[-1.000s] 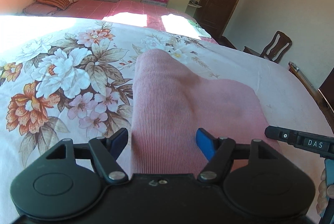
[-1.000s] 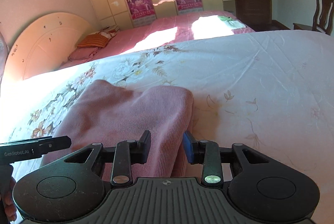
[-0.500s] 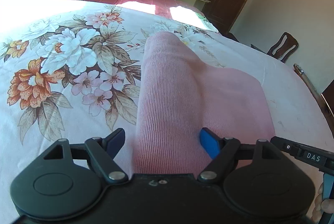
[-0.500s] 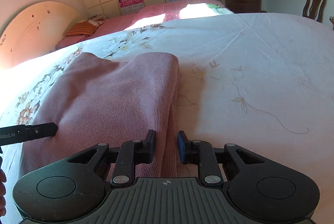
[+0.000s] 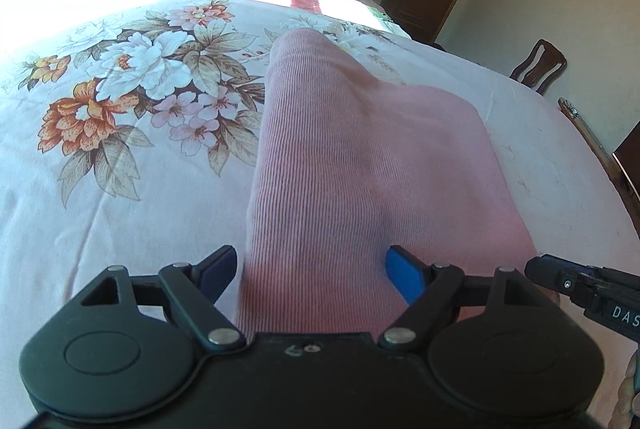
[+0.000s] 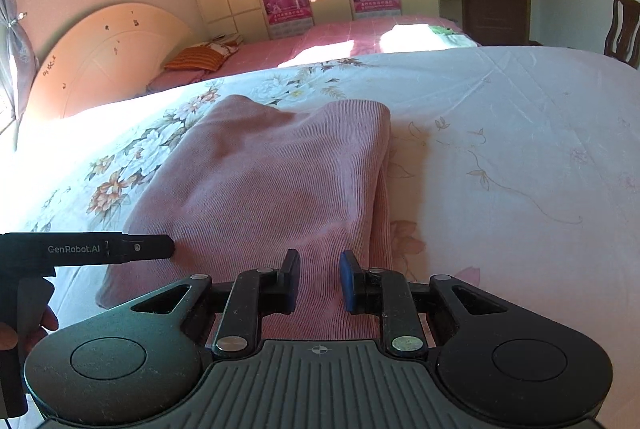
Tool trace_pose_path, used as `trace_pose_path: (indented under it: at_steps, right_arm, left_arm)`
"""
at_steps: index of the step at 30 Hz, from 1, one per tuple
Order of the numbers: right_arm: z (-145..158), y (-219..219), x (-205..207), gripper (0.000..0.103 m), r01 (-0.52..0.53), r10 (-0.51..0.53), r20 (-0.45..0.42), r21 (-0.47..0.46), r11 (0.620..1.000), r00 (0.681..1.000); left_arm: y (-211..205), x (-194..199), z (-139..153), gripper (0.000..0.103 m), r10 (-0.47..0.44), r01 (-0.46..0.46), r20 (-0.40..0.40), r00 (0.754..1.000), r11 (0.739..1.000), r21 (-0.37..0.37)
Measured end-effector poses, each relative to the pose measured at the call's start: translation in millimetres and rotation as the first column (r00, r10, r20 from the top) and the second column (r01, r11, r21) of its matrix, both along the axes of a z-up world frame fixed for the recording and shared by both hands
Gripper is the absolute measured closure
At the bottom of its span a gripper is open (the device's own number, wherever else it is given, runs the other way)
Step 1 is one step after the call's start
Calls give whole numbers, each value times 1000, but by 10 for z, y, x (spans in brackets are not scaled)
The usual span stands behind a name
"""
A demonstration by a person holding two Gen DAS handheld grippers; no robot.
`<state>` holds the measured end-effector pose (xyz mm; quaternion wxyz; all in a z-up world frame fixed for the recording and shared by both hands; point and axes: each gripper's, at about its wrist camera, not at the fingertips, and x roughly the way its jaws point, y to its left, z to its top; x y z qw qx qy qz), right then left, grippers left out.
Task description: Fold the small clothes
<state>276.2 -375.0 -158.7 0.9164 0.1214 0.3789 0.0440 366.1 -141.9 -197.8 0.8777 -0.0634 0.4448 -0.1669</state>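
A pink ribbed garment (image 5: 360, 165) lies folded on the bed (image 5: 120, 213), on its floral sheet, with one long folded edge running away from me toward the far side of the bed and its near end drawn up to my fingers. My left gripper (image 5: 312, 271) is spread wide, one finger on each side of the garment's near end, so the cloth passes between them without being pinched. My right gripper (image 6: 319, 279) sits over the garment's near right corner with its fingers parted by a narrow gap, the ribbed cloth showing between them; they are not clamped on it. The garment's right edge (image 6: 384, 165) lies doubled on the plain part of the sheet.
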Motion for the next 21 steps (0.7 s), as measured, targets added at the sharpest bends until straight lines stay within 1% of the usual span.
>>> trace_pose_path:
  at_steps: [2,4,5,6,8,11,12,14,16,17,18,21]
  right_arm:
    - [-79,-1,-50,81,0,0,-15,-11,1000,1000]
    - [-176,-3,-69,82,6,-8,-35,-53,999,999]
    - [-252,-40,-81,82,25,-29,-55,-71,997,998]
    - [-324,-99,-82,81,42,-47,-75,-58,997,996]
    - [-359,-207,-115,81,79,-78,-87,13,997,993]
    - [-272,-187,-128,81,62,-63,-71,-8,998,996]
    - [-250,-199,-123,81,60,-60,-68,1,998,996]
    - [-184,-269,-125,81,71,-68,-54,52,996,996]
    - [-129,-354,-84,73,85,-81,-45,95,992,996]
    - [-99,-394,-50,54,94,-91,-37,112,989,995]
    - [-77,-420,-18,39,99,-96,-27,119,988,995]
    - [-48,-487,152,38,98,-95,-26,155,983,995]
  left_arm:
    - [29,-38,-59,22,4,-5,-18,1000,1000,-4]
    - [32,-83,-103,22,2,-2,-12,1000,1000,4]
    - [20,-102,-119,22,-6,6,-4,1000,1000,15]
    - [2,-113,-128,21,-14,14,5,1000,1000,28]
    - [-15,-118,-122,22,-18,18,10,1000,999,39]
    - [9,-87,-78,20,-11,11,-11,1000,1000,20]
    - [29,-73,-54,19,-5,5,-17,1000,1000,8]
    - [75,-48,4,17,18,-18,-22,1000,1000,-14]
    - [136,15,82,14,48,-50,-31,998,997,-60]
    - [155,47,113,12,58,-60,-31,998,995,-77]
    - [165,98,150,10,68,-71,-30,997,993,-90]
    - [114,270,201,9,62,-64,-25,998,994,-91]
